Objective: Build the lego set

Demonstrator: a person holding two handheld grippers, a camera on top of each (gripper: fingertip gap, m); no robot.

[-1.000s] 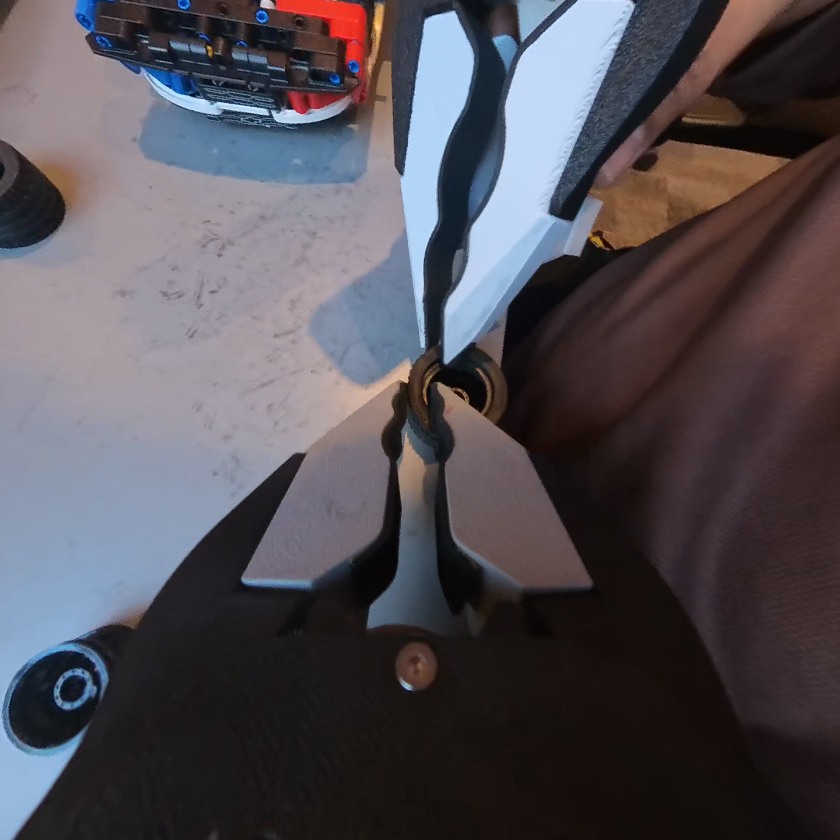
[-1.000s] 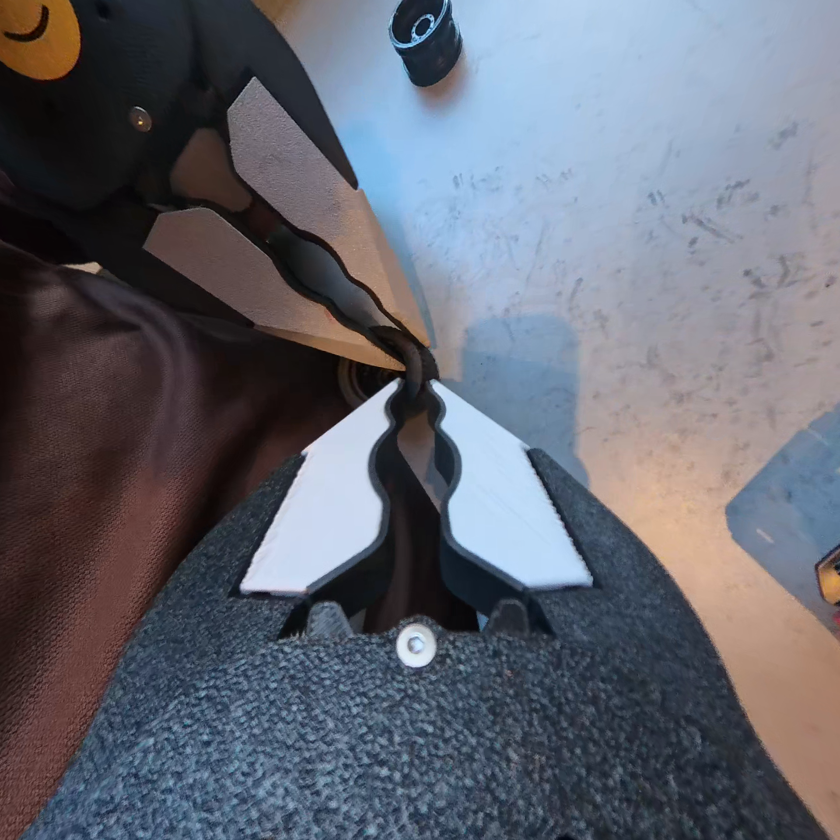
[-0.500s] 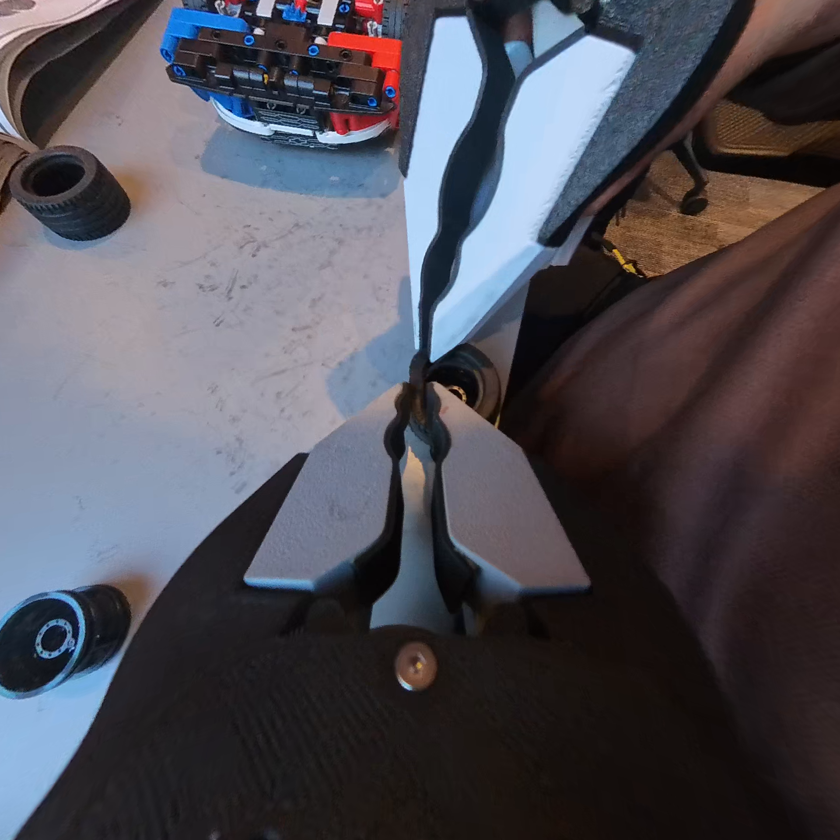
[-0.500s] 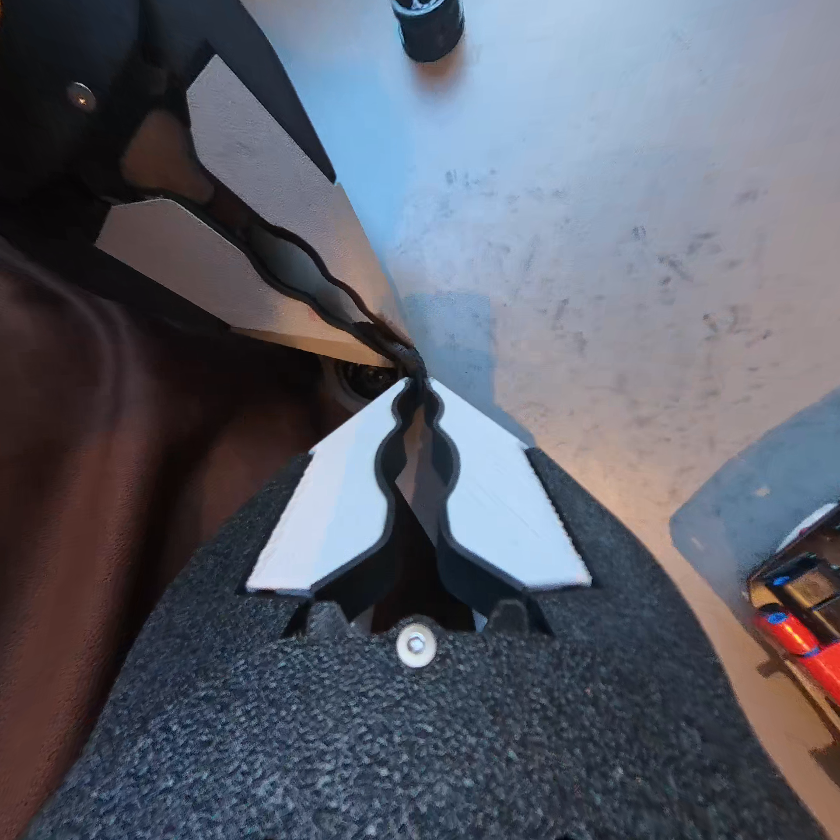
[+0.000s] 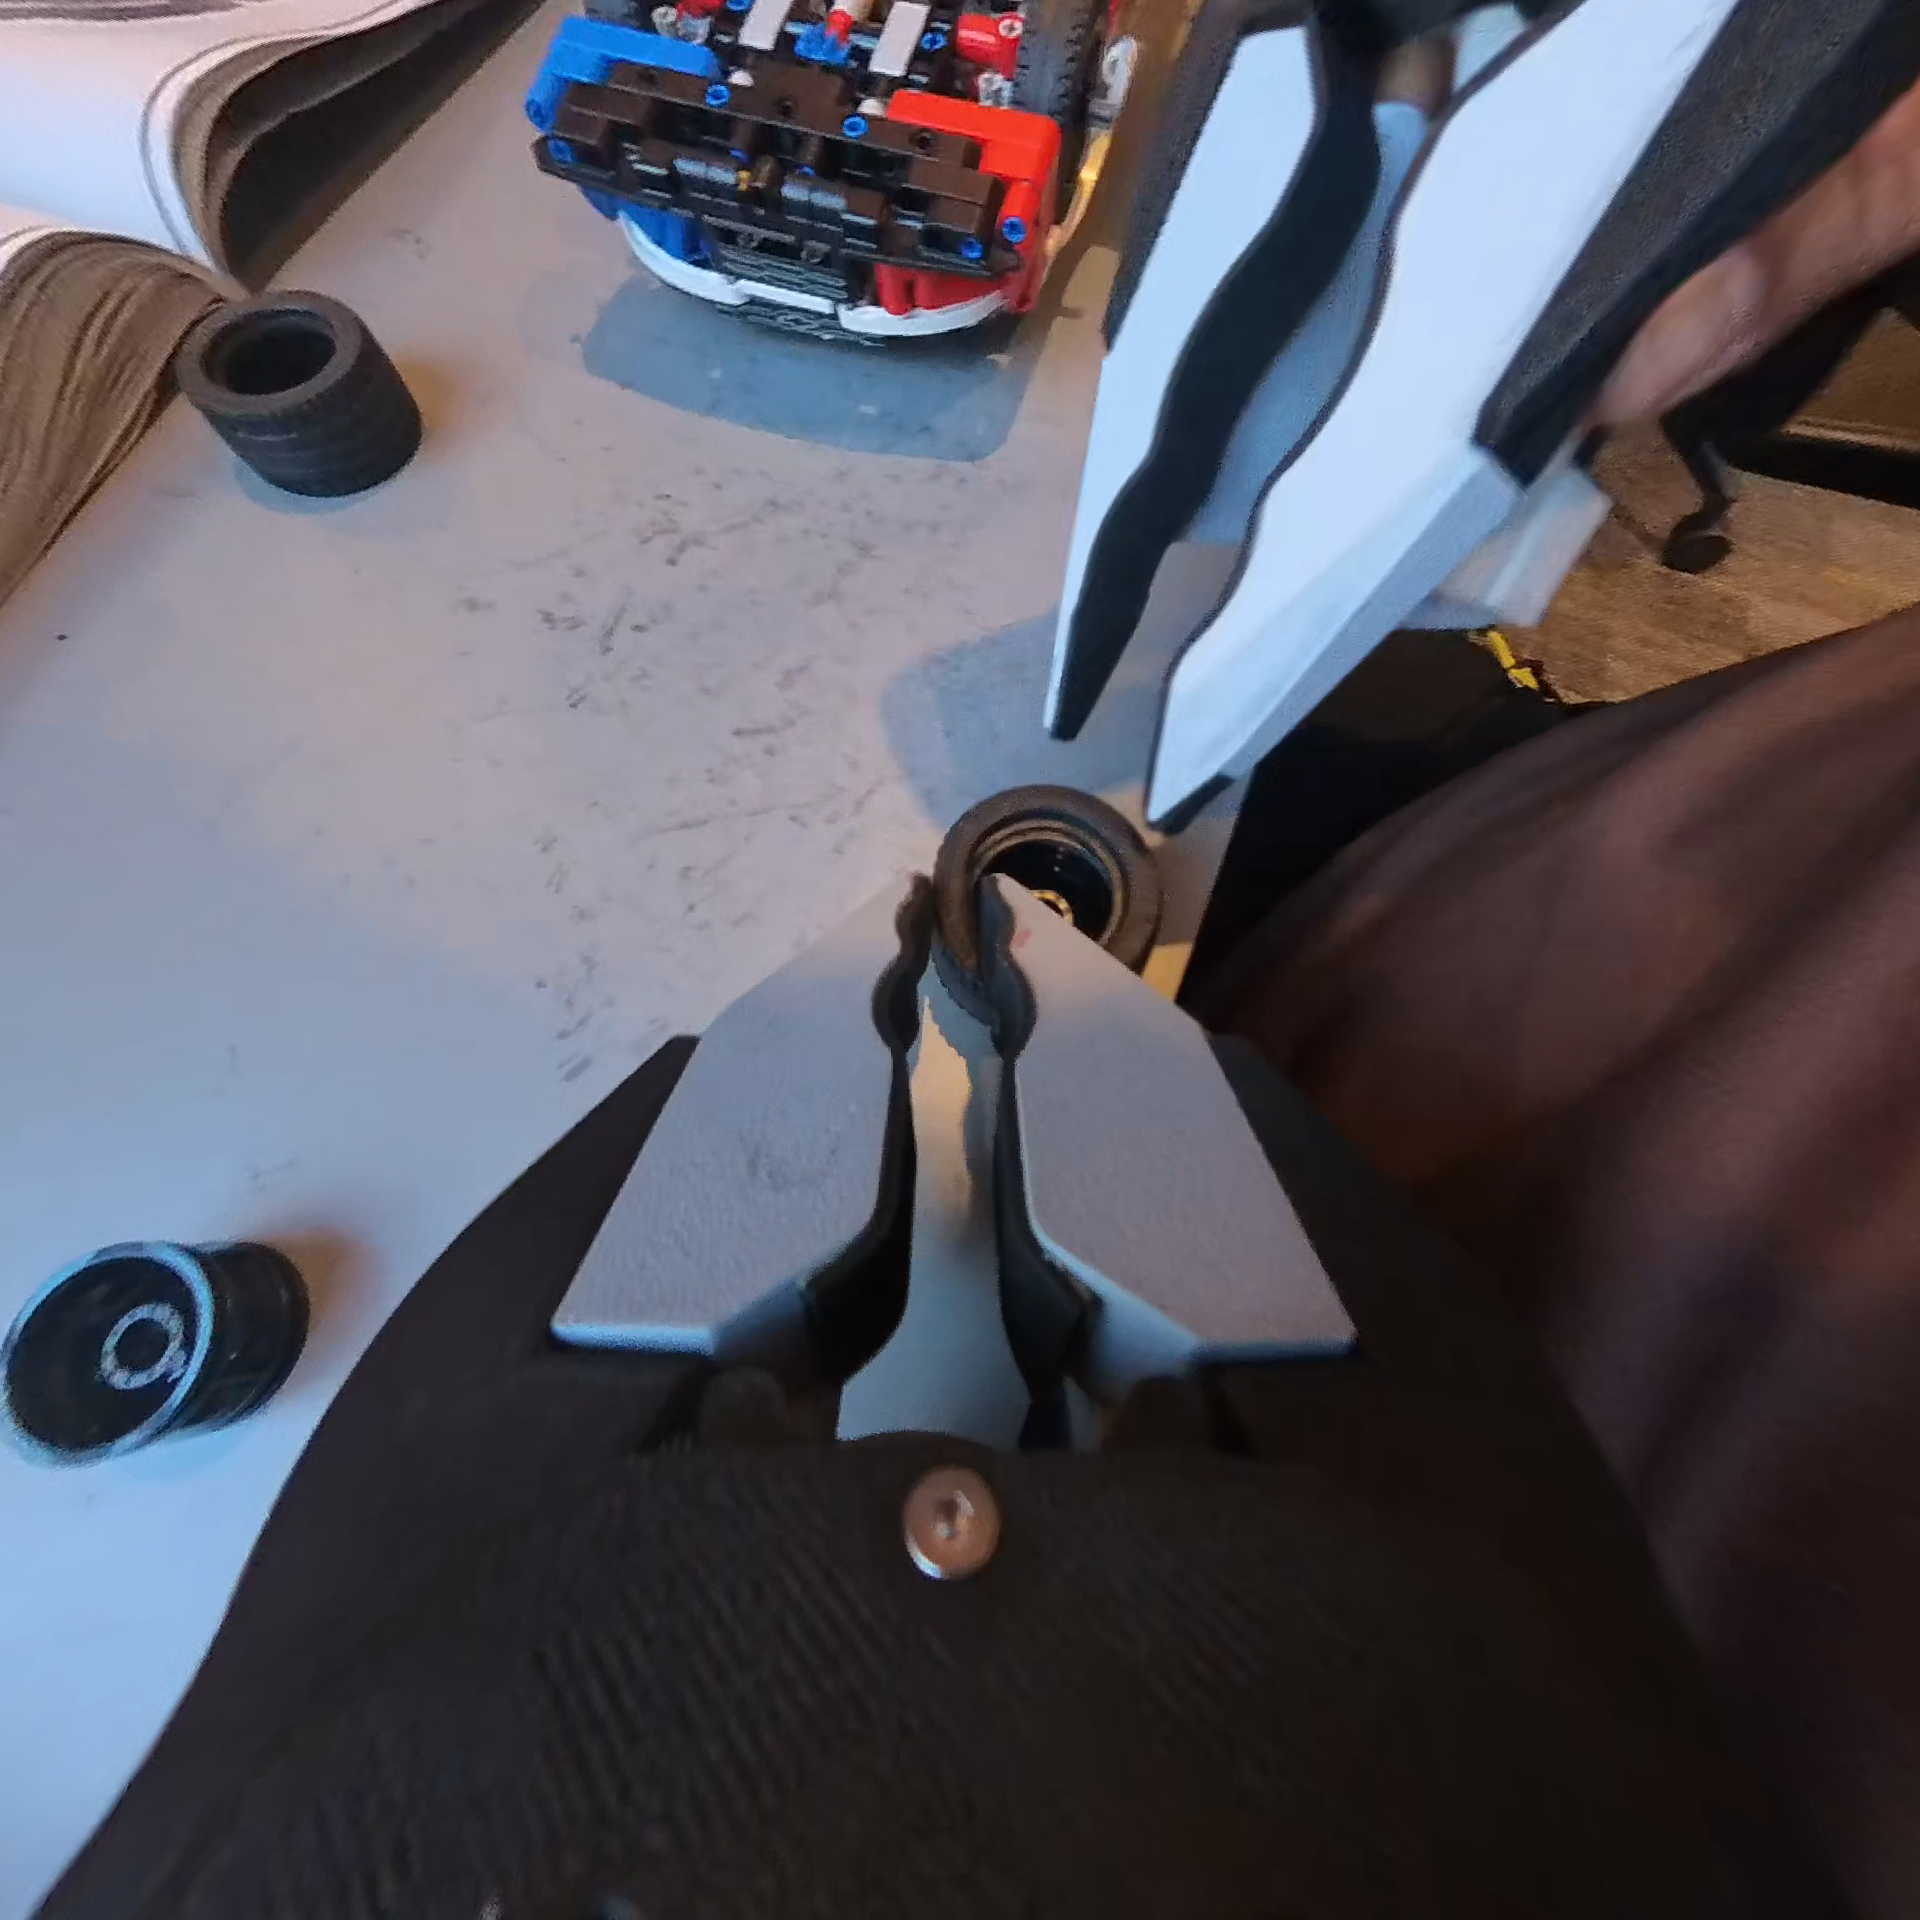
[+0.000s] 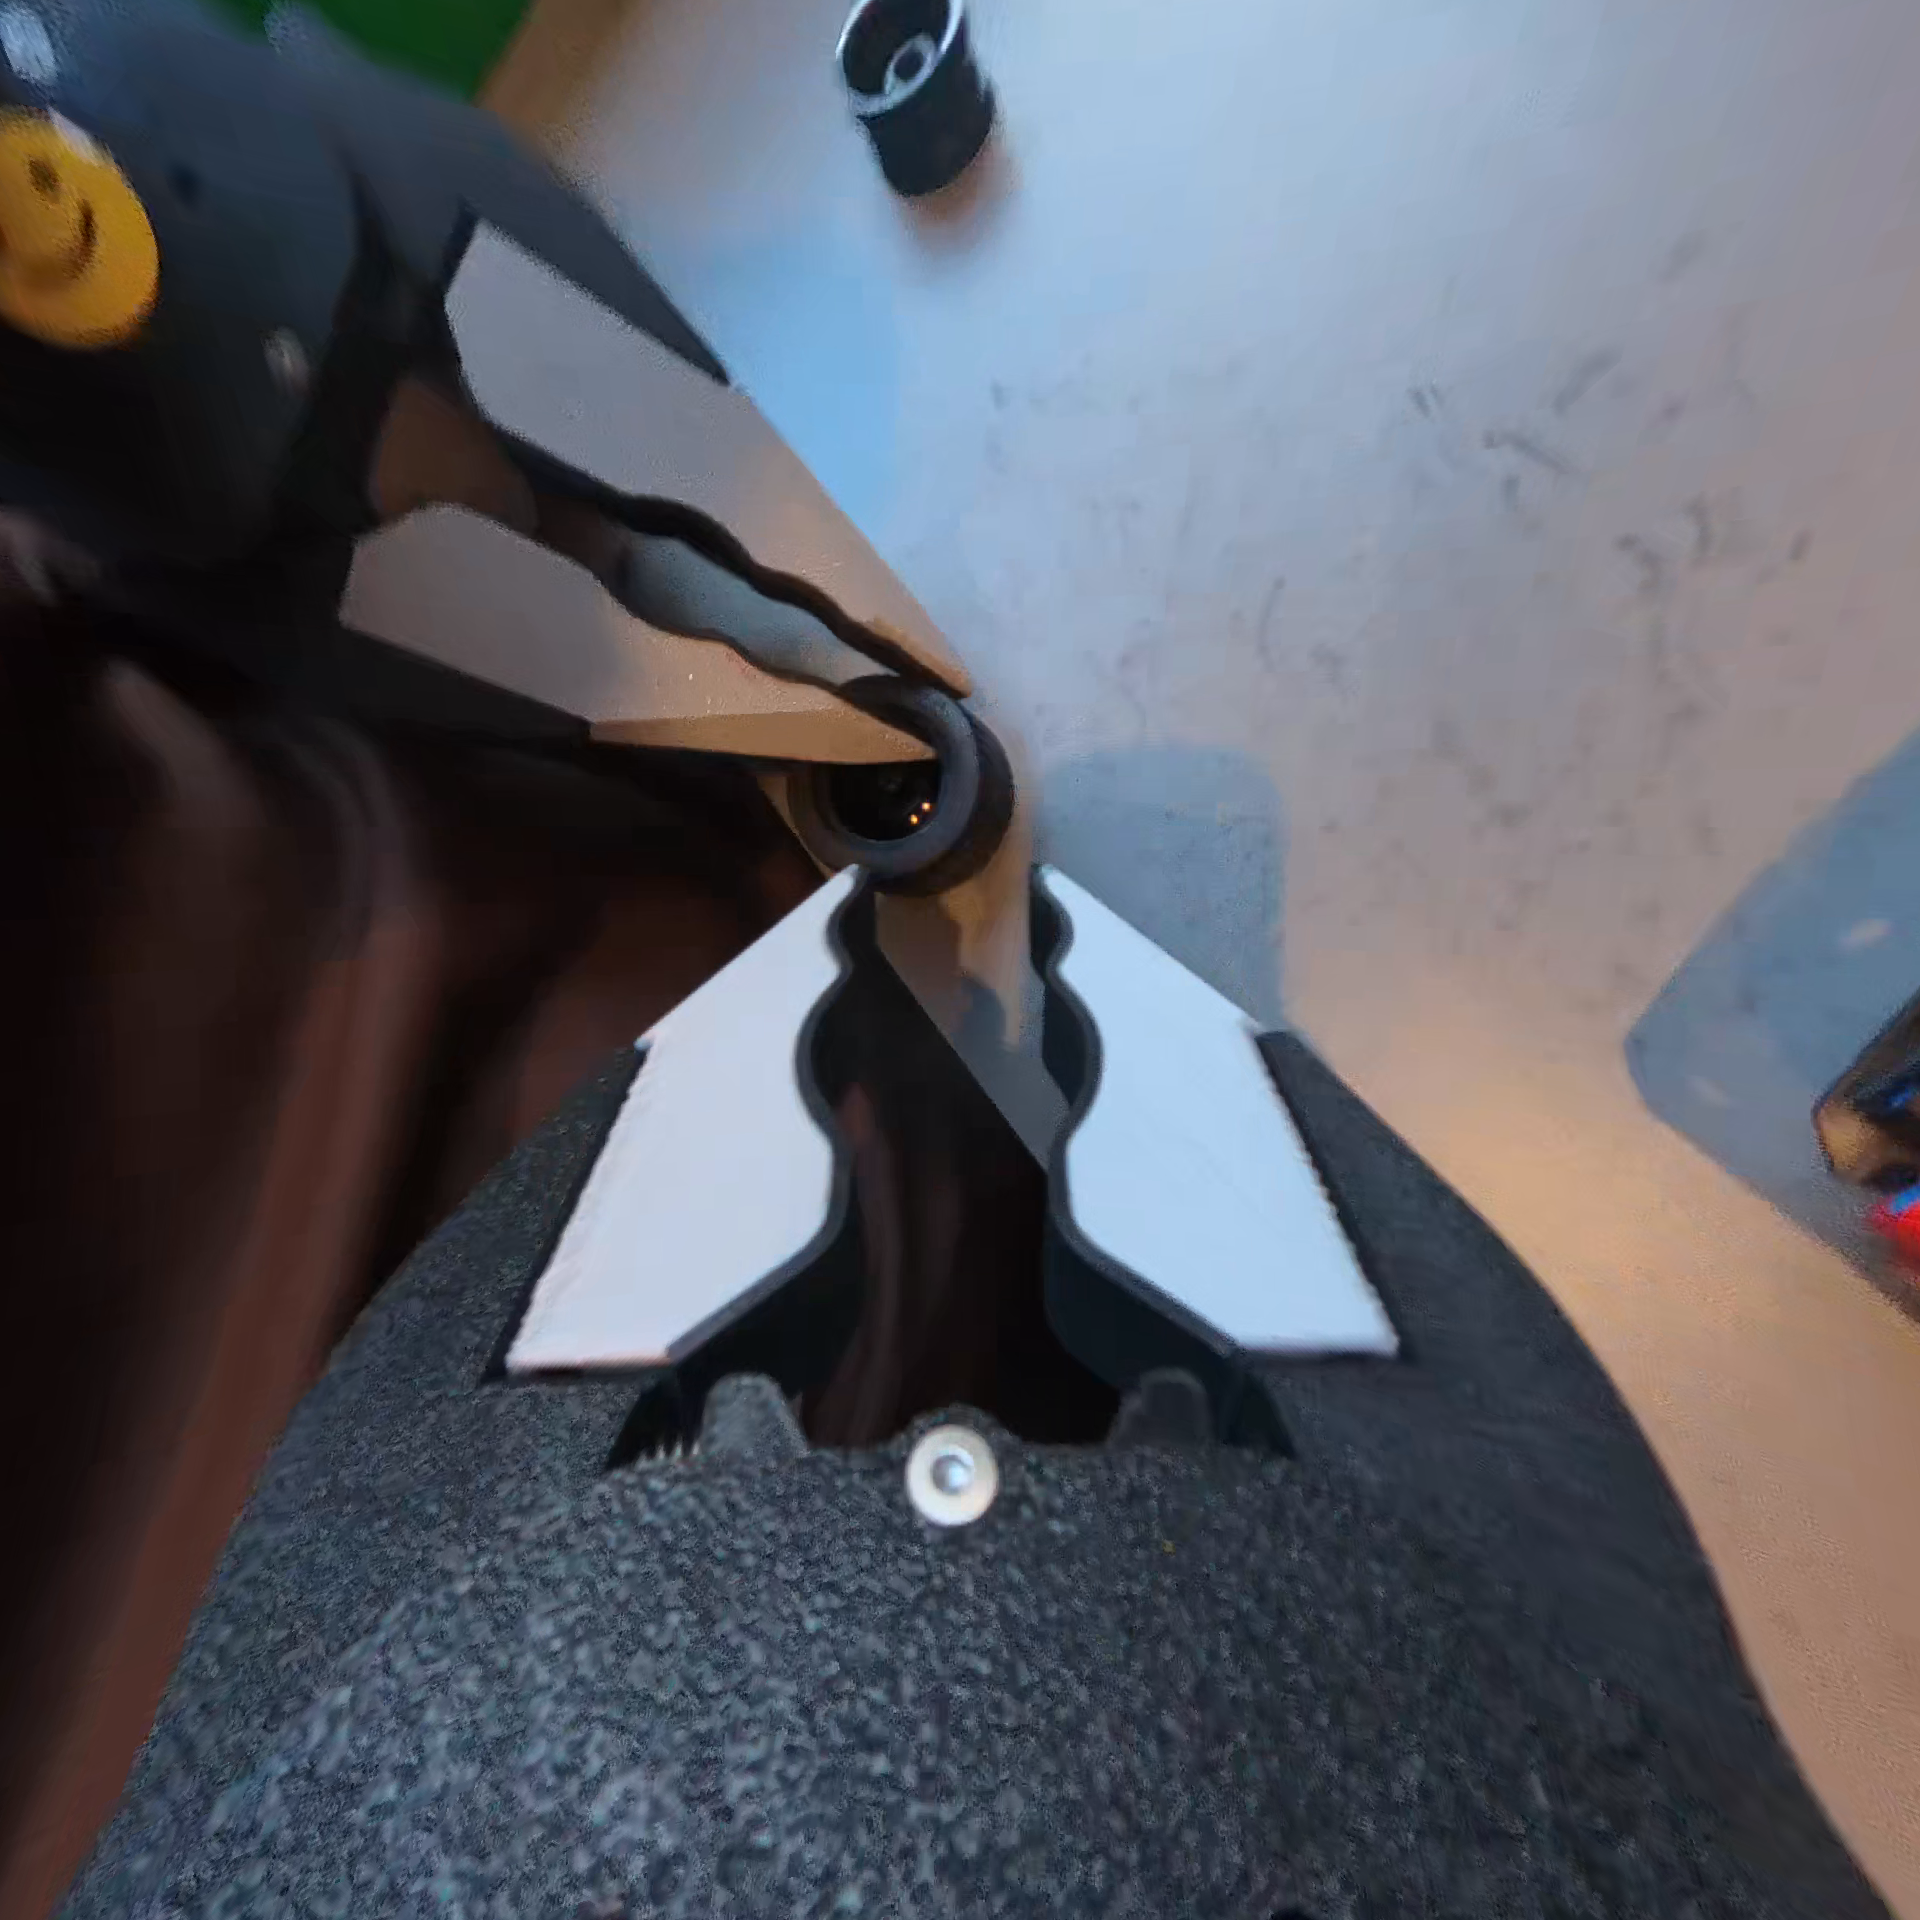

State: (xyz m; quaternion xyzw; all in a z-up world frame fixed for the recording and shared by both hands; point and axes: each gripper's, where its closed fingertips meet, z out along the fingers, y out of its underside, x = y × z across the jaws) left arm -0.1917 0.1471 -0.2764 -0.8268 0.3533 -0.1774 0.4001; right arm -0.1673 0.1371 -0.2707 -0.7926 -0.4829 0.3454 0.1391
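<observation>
My left gripper (image 5: 956,899), with grey fingers, is shut on the rim of a black rubber tyre (image 5: 1107,836) and holds it at the table's near edge. A dark hub shows inside the tyre. My right gripper (image 6: 948,883), with white fingers, is open and empty, its tips just short of the tyre (image 6: 982,805). In the left wrist view the right gripper (image 5: 1127,769) hangs just above and behind the tyre. The left gripper (image 6: 951,717) shows in the right wrist view, pinching the tyre wall. The red, blue and black lego car (image 5: 800,177) stands at the back of the table.
A loose black tyre (image 5: 301,395) lies at the left. A wheel with a rim (image 5: 145,1351) lies at the near left and also shows in the right wrist view (image 6: 914,94). An open booklet (image 5: 104,125) lies at the far left. A person's brown clothing (image 5: 1558,1039) fills the right. The grippers are tip to tip, or close to it.
My right gripper has opened, let go of the tyre and drawn back from it. My left gripper still pinches the tyre.
</observation>
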